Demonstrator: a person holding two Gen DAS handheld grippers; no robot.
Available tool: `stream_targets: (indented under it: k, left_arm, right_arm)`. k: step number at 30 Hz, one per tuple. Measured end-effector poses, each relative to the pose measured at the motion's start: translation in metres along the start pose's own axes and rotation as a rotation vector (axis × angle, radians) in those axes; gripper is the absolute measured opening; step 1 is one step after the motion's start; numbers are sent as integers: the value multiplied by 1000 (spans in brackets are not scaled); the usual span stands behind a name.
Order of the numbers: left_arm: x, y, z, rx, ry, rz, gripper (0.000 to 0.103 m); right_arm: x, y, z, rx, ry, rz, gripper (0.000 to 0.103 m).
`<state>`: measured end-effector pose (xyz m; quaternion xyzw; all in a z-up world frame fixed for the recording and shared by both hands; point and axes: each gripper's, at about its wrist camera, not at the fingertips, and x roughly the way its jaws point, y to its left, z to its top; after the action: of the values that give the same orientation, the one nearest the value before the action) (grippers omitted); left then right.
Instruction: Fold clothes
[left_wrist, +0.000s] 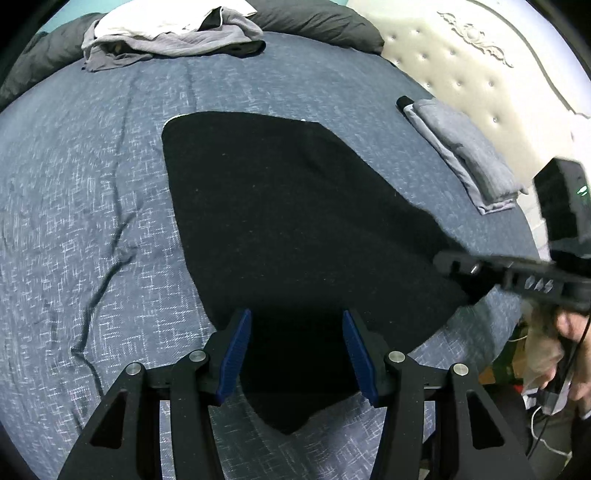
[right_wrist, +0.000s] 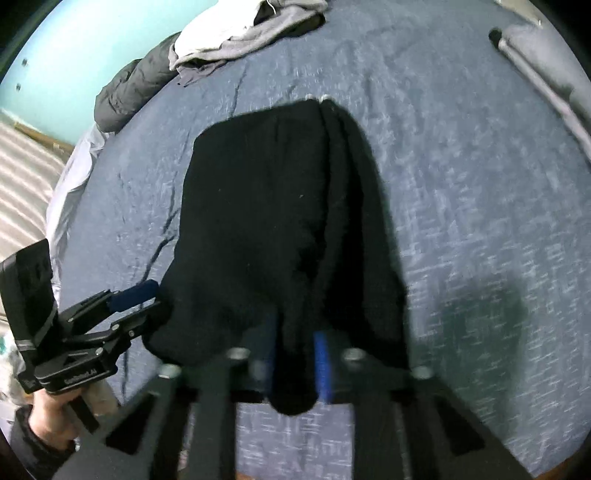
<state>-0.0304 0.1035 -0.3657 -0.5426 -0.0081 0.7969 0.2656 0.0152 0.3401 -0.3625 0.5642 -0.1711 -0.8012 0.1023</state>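
A black garment (left_wrist: 295, 229) lies on the blue bedspread (left_wrist: 92, 221). My left gripper (left_wrist: 295, 325) is open, its blue pads astride the garment's near edge, with cloth between and below them. In the right wrist view the left gripper (right_wrist: 147, 295) sits at the garment's left edge. My right gripper (right_wrist: 295, 343) is shut on a fold of the black garment (right_wrist: 258, 221), lifting its near right part; this view is blurred. In the left wrist view the right gripper (left_wrist: 454, 262) is at the garment's right edge.
A pile of grey and white clothes (left_wrist: 166, 37) lies at the far side by a dark pillow (left_wrist: 314, 22). A folded grey garment (left_wrist: 469, 155) lies at the right by the padded white headboard (left_wrist: 480, 74). The bed's edge is near me.
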Motion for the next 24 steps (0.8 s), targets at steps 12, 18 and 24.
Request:
stream_targets:
  k: [12,18,24]
  left_arm:
    - [14,-19,-11,81,13,42,55]
    - [4,-15,-7,70,-3,43,55]
    - [-1,-24,-4,100,-28,56,55]
  right_arm:
    - [16,-36,-7,31,18,-58,11]
    - [-16,-40,-1,33,-89,-90,43]
    - [-33,-6,0,-129,-145,-67,24]
